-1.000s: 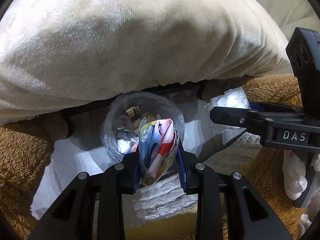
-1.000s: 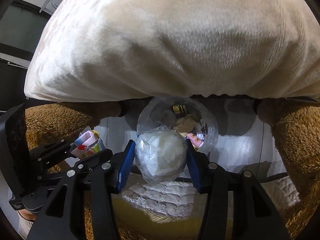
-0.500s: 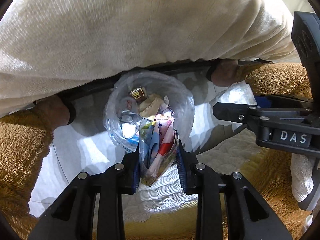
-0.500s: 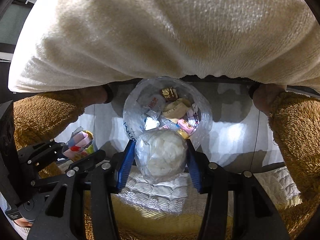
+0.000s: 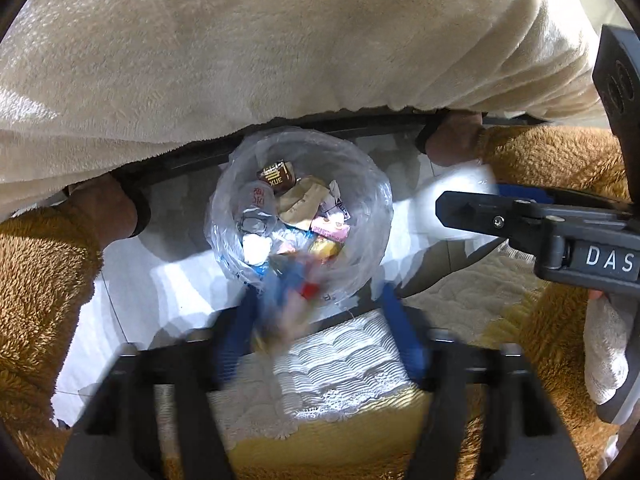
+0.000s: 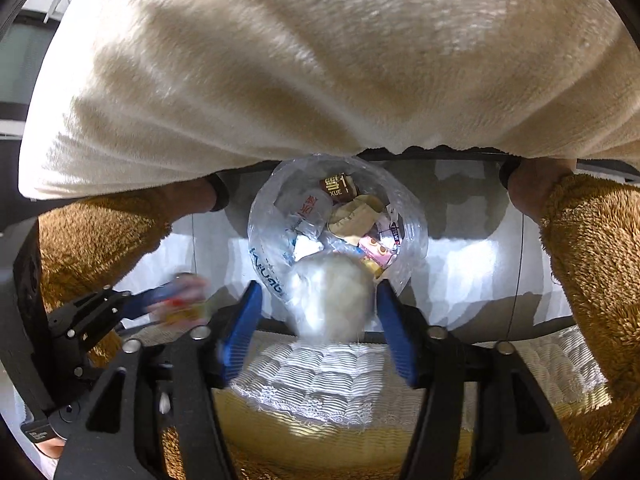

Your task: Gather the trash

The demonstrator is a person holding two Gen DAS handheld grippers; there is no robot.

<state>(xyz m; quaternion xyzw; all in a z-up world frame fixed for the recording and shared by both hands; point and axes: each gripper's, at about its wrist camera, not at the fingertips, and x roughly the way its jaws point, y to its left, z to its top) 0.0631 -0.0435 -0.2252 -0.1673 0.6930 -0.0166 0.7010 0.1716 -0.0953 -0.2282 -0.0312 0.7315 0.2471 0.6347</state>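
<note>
A bin [image 5: 372,184] with a clear plastic liner stands on the white floor [image 5: 168,280], right below both grippers. Inside it lie many bits of trash: a brown wrapper [image 5: 277,174] with letters on it, a tan crumpled paper [image 5: 300,202], a pink packet [image 5: 330,230], a clear cup [image 5: 256,200] with red marks, and a small white scrap [image 5: 256,249].

The left gripper [image 5: 316,320] points down at the bin. Its jaws are opening, and the blue pads are apart. A colorful wrapper [image 5: 294,292] is between them, all blurry, with red and blue on it. The pads do not press on it. It hangs over the near edge of the bin.

The right gripper [image 6: 318,312] also points down at the bin. Its jaws are opening too. A white wad [image 6: 334,292] in clear plastic is between the pads, blurry, and there are gaps on both sides of it. It sits over the near rim of the bin.

A big cream blanket [image 5: 280,48] fills the top of both views and hides what is behind the bin. Fuzzy brown sleeves [image 5: 44,280] show at the sides, with a bit of wrist peeking out. Below the grippers is a white quilted cushion [image 5: 332,364] with a yellow edge; the gripper bodies cover part of it.

The left gripper's own fingers are smeared by blur in its view, so their edges are hard to see. In the left view the right gripper comes in from the side and is cut off by the frame. The words on the liner cannot be read fully.
</note>
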